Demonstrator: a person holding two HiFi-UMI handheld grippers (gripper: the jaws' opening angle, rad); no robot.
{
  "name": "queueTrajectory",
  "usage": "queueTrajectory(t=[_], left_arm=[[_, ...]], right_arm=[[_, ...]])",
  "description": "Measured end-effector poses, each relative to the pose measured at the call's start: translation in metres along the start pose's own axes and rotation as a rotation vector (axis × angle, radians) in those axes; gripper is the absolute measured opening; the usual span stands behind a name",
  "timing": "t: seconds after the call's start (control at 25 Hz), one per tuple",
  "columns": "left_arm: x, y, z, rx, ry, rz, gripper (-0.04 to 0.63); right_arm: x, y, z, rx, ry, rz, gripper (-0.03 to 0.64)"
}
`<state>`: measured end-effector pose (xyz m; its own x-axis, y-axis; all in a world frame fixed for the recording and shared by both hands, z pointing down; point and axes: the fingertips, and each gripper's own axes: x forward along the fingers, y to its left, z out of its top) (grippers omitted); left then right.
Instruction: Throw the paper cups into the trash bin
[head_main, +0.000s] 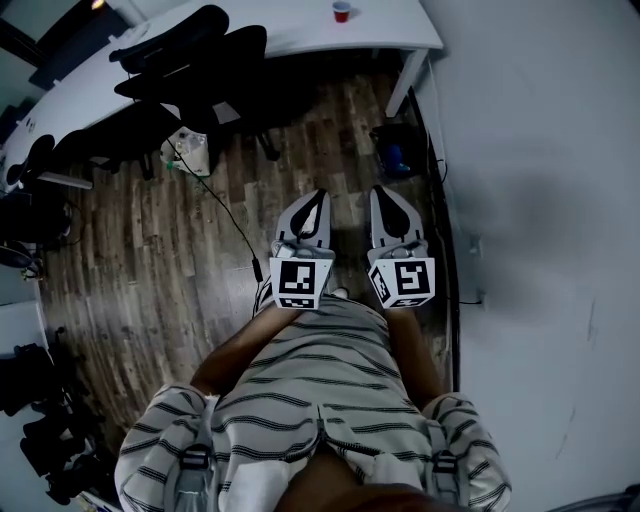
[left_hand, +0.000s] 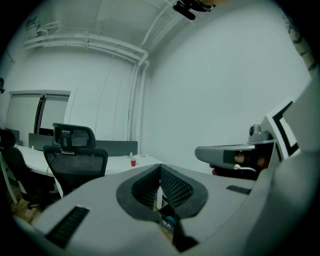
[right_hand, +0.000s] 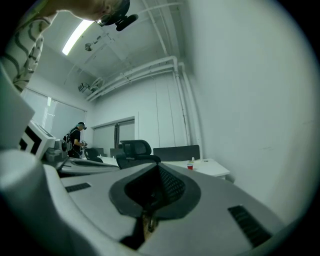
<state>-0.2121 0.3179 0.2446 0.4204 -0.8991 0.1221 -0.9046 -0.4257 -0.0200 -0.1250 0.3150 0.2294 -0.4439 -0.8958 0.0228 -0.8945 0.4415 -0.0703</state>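
Note:
A small red paper cup (head_main: 341, 11) stands on the white desk (head_main: 300, 30) far ahead; it also shows in the left gripper view as the red cup (left_hand: 132, 162) and in the right gripper view as the red cup (right_hand: 190, 165). My left gripper (head_main: 320, 195) and right gripper (head_main: 384, 192) are held side by side at waist height over the wooden floor, both pointing toward the desk. Both are shut with nothing between the jaws, as their tips show: the left gripper (left_hand: 160, 168), the right gripper (right_hand: 159, 168). The cup is well out of reach of both.
Black office chairs (head_main: 190, 70) crowd the desk's left side. A dark container with something blue (head_main: 396, 152) sits under the desk's right end by the desk leg (head_main: 405, 85). A white wall (head_main: 540, 200) runs along the right. A cable (head_main: 225, 210) trails across the floor. A person (right_hand: 76, 140) stands far off.

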Motion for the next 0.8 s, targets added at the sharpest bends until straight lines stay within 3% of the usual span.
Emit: queueTrajectory(t=[0.36,0.8], left_arm=[[0.088,0.053,0.013,-0.017,0.000,-0.026,0.023],[0.201,0.128,0.044,-0.063,0.004,-0.103,0.023]], right_arm=[[0.096,-0.029,0.005,-0.003,0.023,0.004,0.018],[0.218,-0.065,0.043,-0.008,0.014,-0.068,0.018]])
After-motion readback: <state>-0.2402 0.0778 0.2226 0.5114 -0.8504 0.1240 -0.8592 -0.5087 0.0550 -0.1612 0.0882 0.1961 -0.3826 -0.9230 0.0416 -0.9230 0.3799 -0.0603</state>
